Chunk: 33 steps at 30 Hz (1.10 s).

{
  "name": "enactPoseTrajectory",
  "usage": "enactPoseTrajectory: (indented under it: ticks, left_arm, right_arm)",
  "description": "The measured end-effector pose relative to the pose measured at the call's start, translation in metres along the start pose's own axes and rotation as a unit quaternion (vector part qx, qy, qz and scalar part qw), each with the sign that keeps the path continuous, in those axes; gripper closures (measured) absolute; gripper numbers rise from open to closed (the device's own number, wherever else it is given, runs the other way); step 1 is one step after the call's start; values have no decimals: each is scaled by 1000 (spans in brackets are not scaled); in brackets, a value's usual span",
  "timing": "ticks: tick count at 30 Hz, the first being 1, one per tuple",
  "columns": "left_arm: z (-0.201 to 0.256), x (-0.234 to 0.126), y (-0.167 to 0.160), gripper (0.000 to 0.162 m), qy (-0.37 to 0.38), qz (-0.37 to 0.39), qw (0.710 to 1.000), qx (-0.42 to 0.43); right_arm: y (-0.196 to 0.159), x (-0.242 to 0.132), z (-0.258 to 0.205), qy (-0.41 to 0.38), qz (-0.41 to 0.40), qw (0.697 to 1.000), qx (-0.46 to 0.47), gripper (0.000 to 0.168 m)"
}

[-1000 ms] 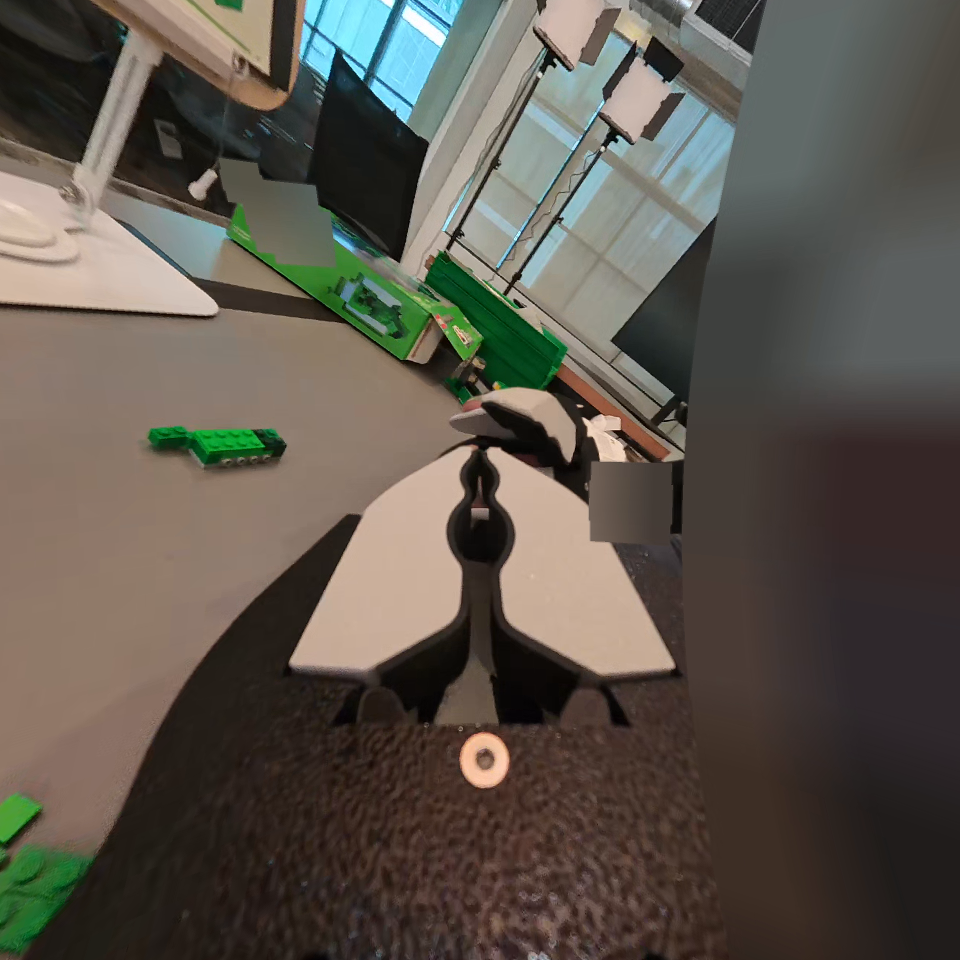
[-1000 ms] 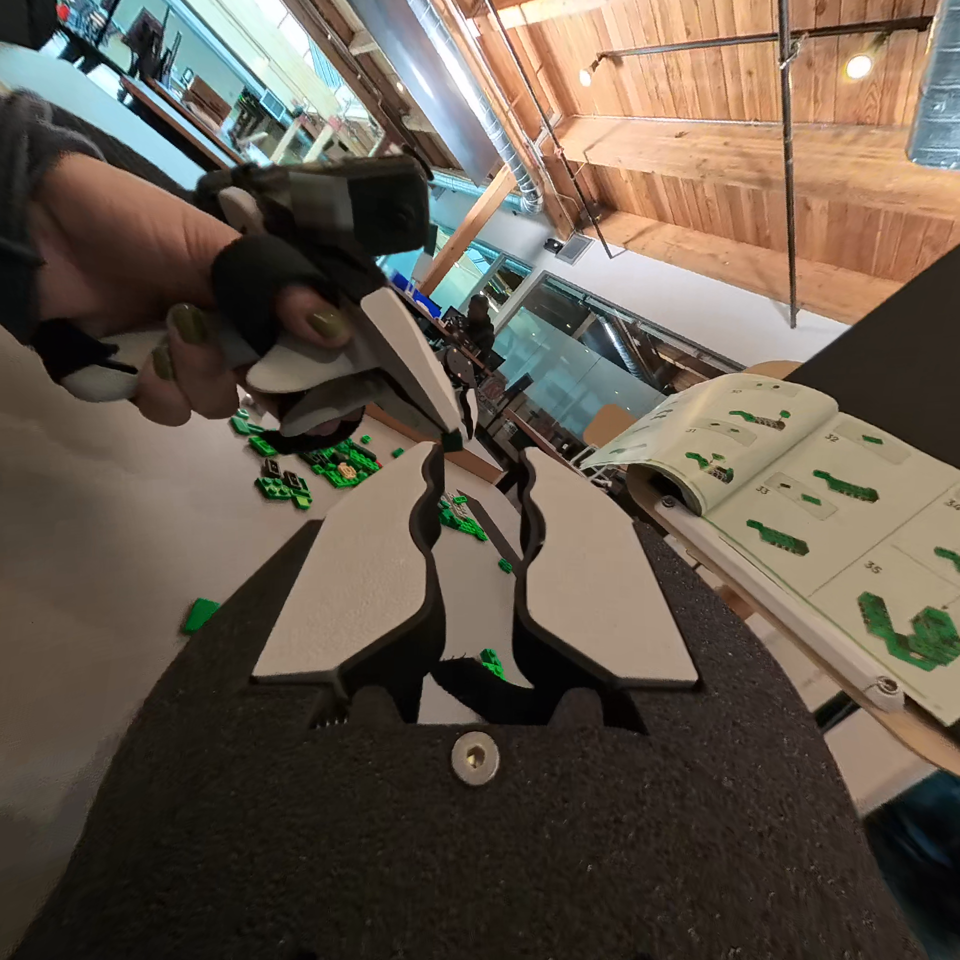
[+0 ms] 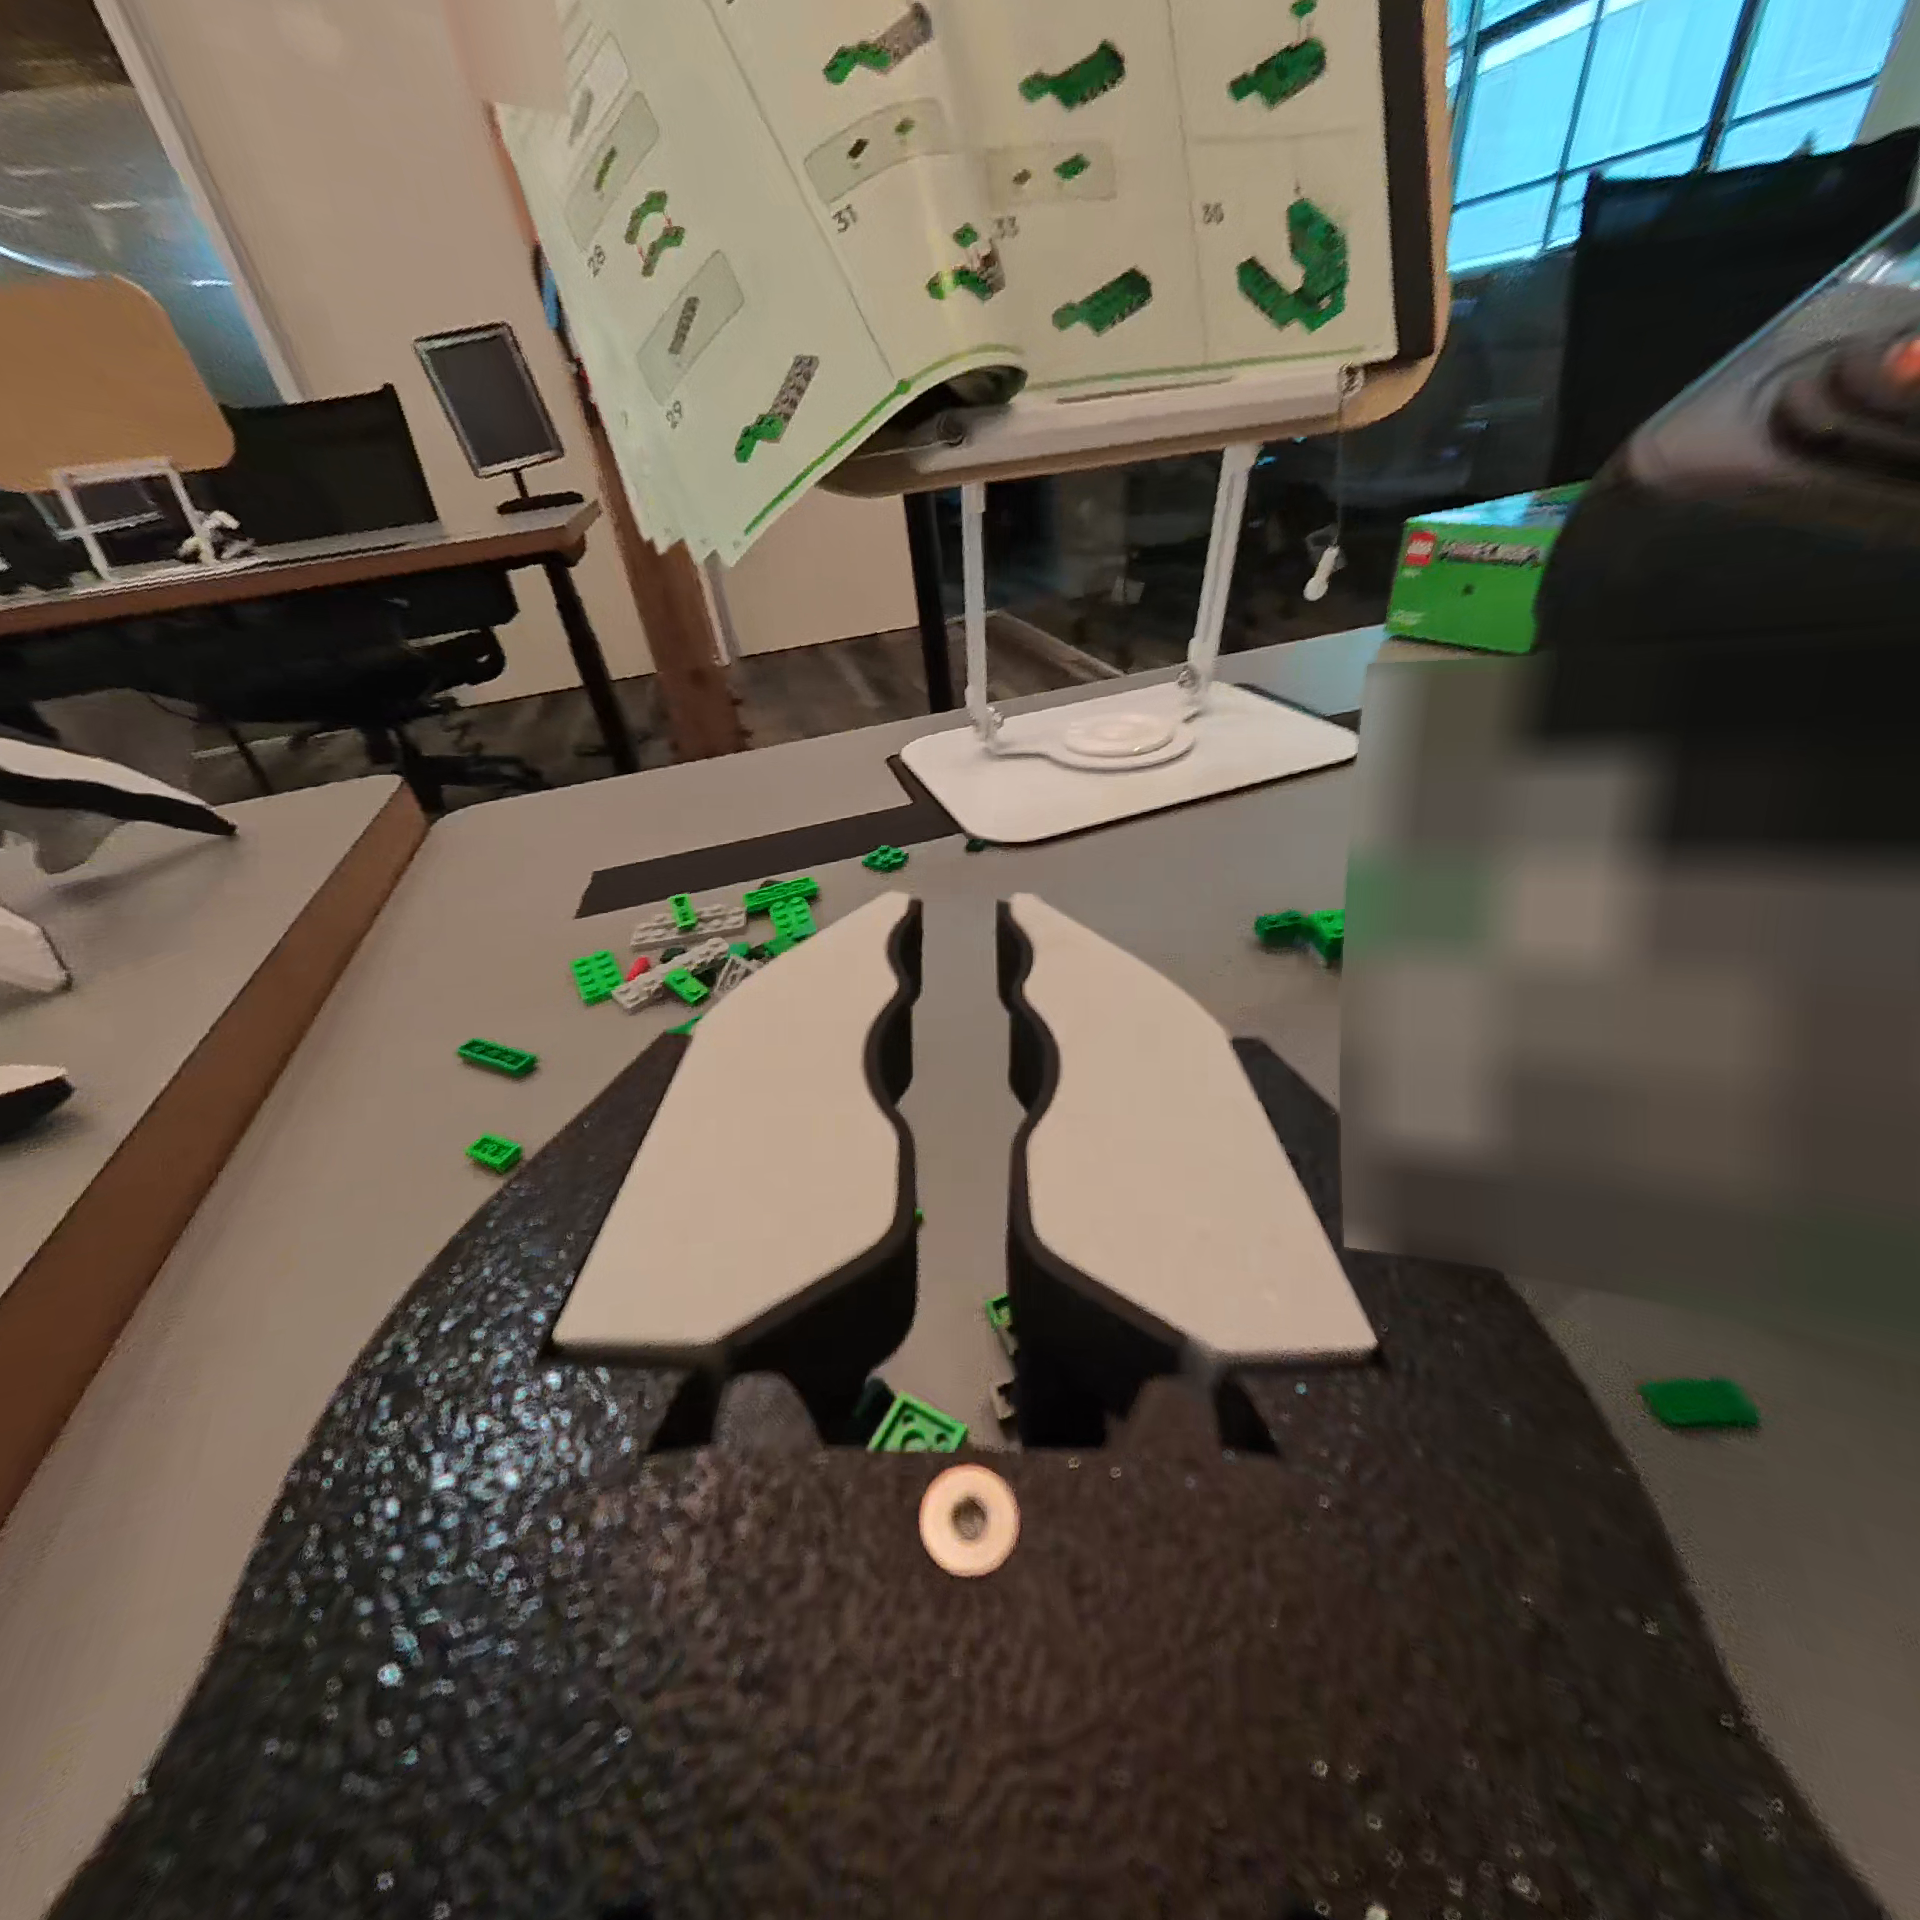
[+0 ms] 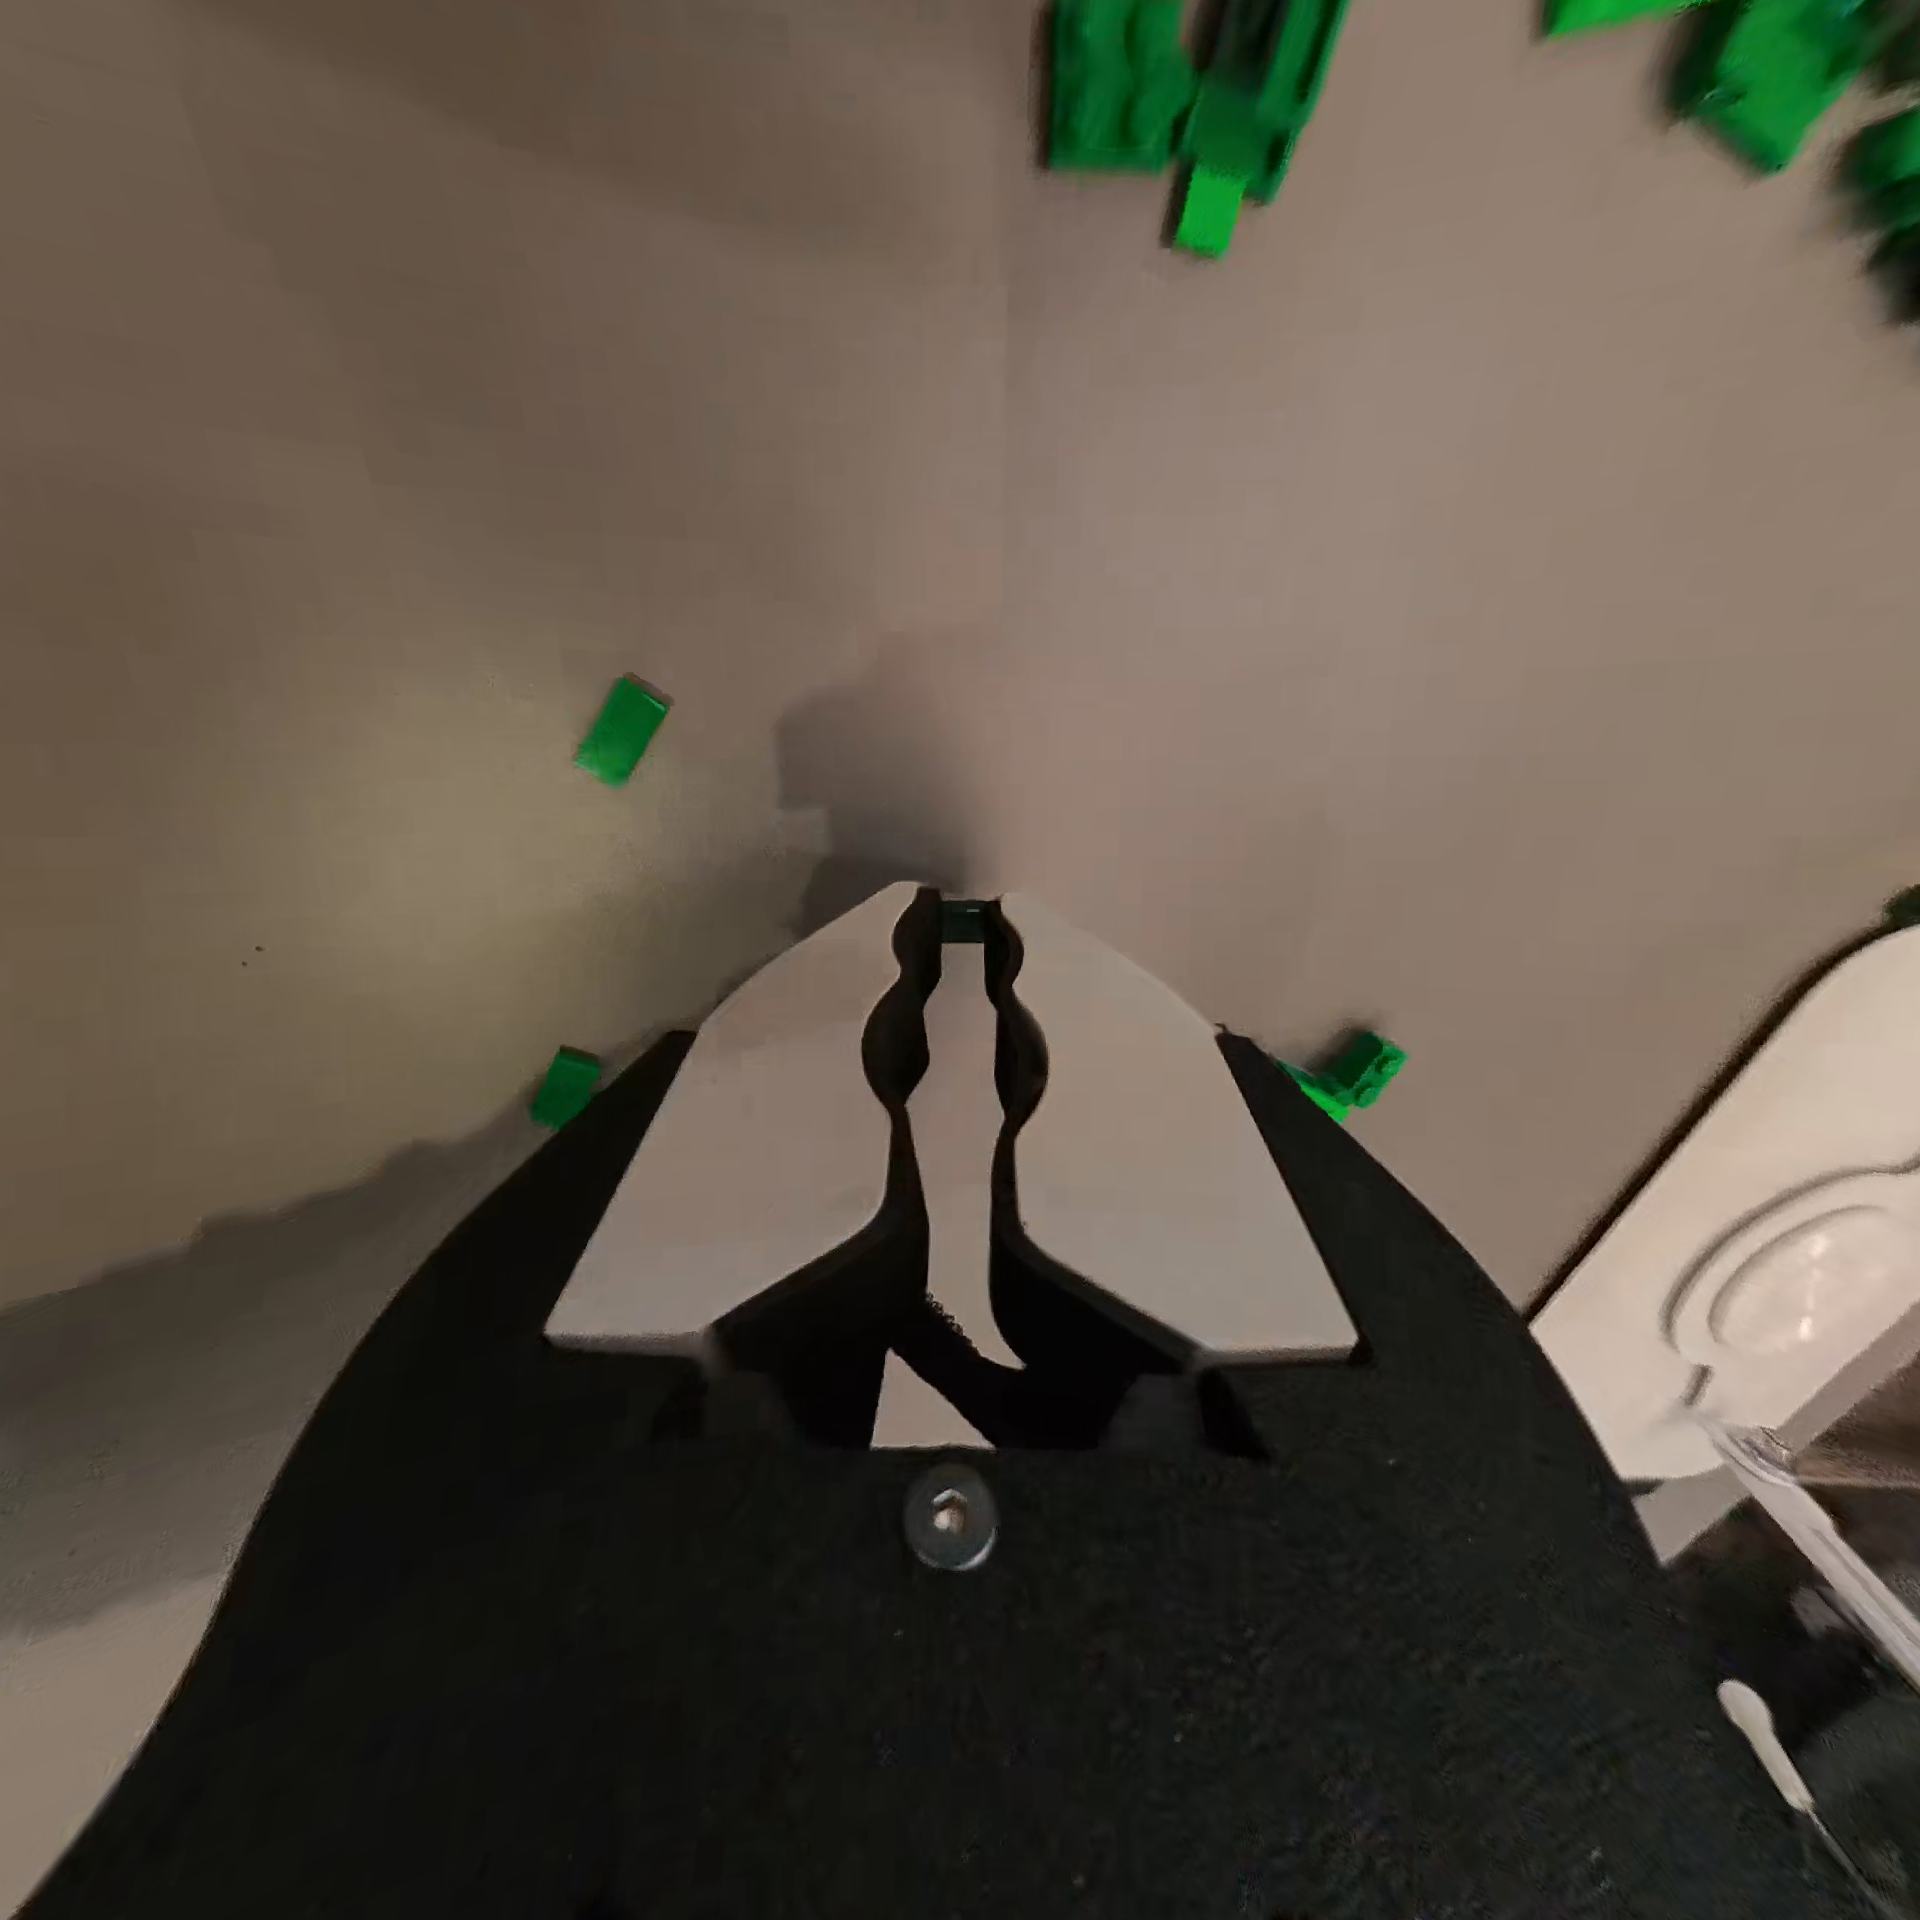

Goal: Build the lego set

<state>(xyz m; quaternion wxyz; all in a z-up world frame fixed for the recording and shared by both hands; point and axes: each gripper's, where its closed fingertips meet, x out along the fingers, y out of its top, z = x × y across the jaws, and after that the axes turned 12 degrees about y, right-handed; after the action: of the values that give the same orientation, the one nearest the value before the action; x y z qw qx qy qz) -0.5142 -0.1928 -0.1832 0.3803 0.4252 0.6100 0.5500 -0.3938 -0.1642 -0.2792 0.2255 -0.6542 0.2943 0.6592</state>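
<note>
My left gripper [image 3: 956,914] is open and empty, held low over the grey table [image 3: 343,1299]. A pile of green and grey Lego pieces [image 3: 707,945] lies just ahead of it to the left. A green plate [image 3: 914,1429] shows below, between its fingers. My right gripper [image 4: 961,904] points down at the table and is shut on a small dark green piece [image 4: 961,922] at its tips. Its dark body shows at the right edge of the left wrist view [image 3: 1766,520]. The open instruction booklet [image 3: 987,208] sits on a stand ahead.
The stand's white base [image 3: 1132,769] is on the table beyond the left gripper and to the right of the right gripper [image 4: 1714,1247]. A green Lego box [image 3: 1475,582] is at the back right. Loose green pieces [image 4: 621,729] [image 4: 1351,1075] and a green cluster [image 4: 1195,94] lie scattered. My right fingertips sit around 15 centimeters from my left ones.
My left gripper was shut beside the right one; it is open now and faces the booklet. My right gripper was open and tilted up; it is now shut on the small green piece, pointing down.
</note>
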Motion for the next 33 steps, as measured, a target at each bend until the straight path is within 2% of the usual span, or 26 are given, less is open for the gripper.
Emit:
enactPoseTrajectory:
  ticks: [3, 10, 14, 16, 19, 20, 23, 26, 29, 33]
  left_arm:
    - [2, 3, -1, 149, 3, 3, 1000, 6]
    - [10, 4, 2, 144, -14, 13, 1000, 23]
    - [19, 2, -1, 140, -48, 8, 998, 32]
    - [33, -2, 0, 141, -92, 12, 995, 44]
    - [73, -14, -4, 143, -209, -6, 975, 73]
    - [88, -20, -8, 144, -245, -22, 965, 87]
    - [117, -24, -28, 141, -294, -91, 941, 144]
    - [138, -30, -57, 136, -359, -152, 895, 219]
    - [140, -30, -79, 135, -415, -162, 842, 304]
    - [140, -28, -83, 137, -501, -182, 797, 283]
  right_arm:
    - [-6, 8, -2, 18, -41, 999, -9, 161]
    - [-7, 7, -4, 11, -36, 999, 4, 156]
    - [-13, -15, -7, -25, 58, 997, 50, 144]
    - [-24, -34, -10, -63, 126, 987, 81, 140]
    - [-35, -64, -20, -118, 269, 948, 126, 142]
    - [-39, -73, -23, -140, 317, 927, 143, 142]
    - [-46, -92, -32, -203, 442, 855, 180, 145]
    - [-47, -96, -41, -248, 506, 806, 182, 146]
    - [-44, -94, -47, -293, 550, 763, 169, 148]
    - [-44, -89, -50, -348, 565, 731, 159, 151]
